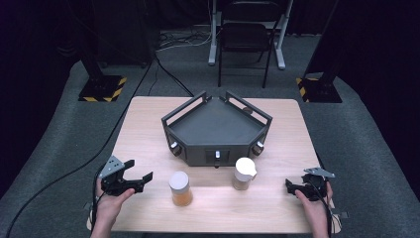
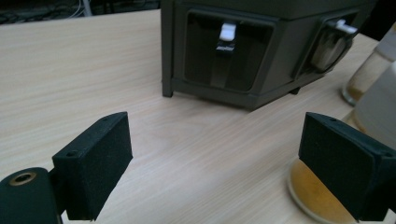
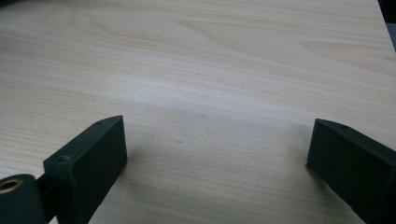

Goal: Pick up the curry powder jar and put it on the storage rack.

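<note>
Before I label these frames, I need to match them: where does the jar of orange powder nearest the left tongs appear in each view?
High view: the jar of orange powder stands front-left of centre, before the dark tray.
Left gripper view: its base at lower right, behind the right jaw.
Right gripper view: bare tabletop.
Shared landmark: the dark tray.

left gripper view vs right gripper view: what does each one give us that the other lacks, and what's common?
Left gripper view alone: the dark angular tray unit with a white-tipped lever and a knob on its side panels, plus the jar of orange-brown contents partly behind one jaw and a second container at the edge of the frame.

Right gripper view alone: bare wood grain between its jaws, nothing standing on it.

Shared: the light wooden table, and two black jaws set wide apart with nothing gripped, on the left gripper and the right gripper.
</note>
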A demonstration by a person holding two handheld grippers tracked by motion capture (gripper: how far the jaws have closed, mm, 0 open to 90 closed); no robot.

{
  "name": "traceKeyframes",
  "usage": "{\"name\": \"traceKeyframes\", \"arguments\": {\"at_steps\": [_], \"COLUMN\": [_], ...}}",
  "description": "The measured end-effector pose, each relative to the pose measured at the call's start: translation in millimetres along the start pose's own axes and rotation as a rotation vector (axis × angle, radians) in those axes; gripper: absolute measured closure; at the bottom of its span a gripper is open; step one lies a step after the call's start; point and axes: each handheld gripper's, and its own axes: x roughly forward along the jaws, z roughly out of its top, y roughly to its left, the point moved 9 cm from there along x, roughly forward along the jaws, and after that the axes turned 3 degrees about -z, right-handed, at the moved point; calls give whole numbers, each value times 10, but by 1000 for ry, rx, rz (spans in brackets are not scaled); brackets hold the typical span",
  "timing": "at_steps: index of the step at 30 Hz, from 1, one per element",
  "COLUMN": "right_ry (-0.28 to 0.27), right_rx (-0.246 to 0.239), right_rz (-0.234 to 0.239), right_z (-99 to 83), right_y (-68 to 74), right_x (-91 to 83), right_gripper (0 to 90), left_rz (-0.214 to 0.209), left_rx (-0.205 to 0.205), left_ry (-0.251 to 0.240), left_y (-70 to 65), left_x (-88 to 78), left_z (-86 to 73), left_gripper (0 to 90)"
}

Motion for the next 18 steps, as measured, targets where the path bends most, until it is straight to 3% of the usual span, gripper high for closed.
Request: {"name": "traceKeyframes", "arguments": {"at_steps": [8, 18], "right_ry": [0, 0], "right_rx": [-1, 0], "right_rz": [0, 0], "right_z": [0, 0], "right_y": [0, 0], "right_x": [0, 0], "right_gripper": [38, 38], "left_rz": [-39, -102], "left_rx": [58, 94], "left_ry": [-46, -78], "left_y": [-204, -380], "left_x": [-39, -17], "left_z": [108, 168], "left_gripper": [96, 95]}}
